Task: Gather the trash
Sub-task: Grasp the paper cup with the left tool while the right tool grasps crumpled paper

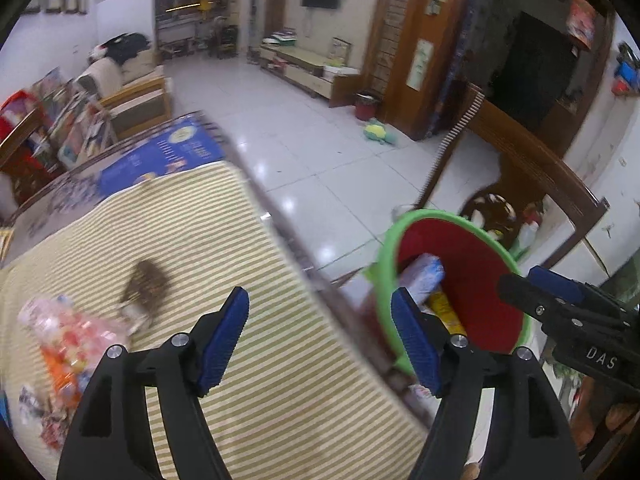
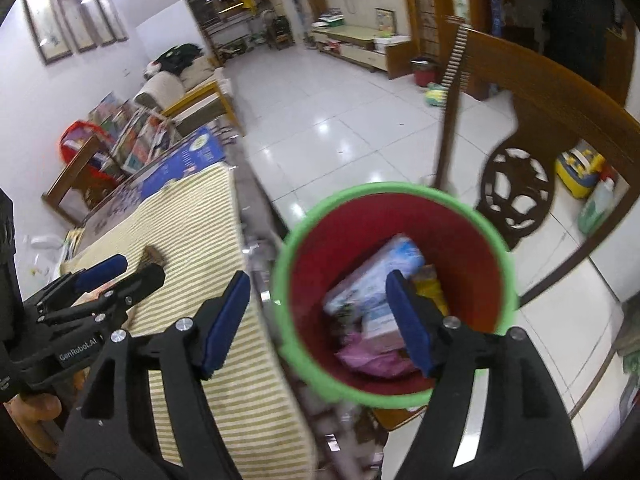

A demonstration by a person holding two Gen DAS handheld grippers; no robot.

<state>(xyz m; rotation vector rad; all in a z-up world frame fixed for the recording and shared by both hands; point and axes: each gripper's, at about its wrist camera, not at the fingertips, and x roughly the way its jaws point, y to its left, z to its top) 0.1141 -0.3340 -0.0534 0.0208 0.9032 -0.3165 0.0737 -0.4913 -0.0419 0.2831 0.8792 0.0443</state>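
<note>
- Trash wrappers (image 1: 68, 344) sit near the striped worktop's (image 1: 248, 360) left edge; red bin (image 2: 394, 296) just off its right edge, tiled floor (image 1: 320, 152) beyond.
- Left claw (image 1: 320, 344) and right claw (image 2: 318, 324) both gape open, holding nothing.

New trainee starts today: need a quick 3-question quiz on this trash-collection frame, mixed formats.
1. True or false: the red bin with a green rim already holds trash.
2. Is the left claw A) open and empty, or B) shut on a wrapper?
3. Fill in: the pink plastic wrappers lie on the ____ cloth.

Key: 1 true; 2 A; 3 yellow-and-white striped.
</note>
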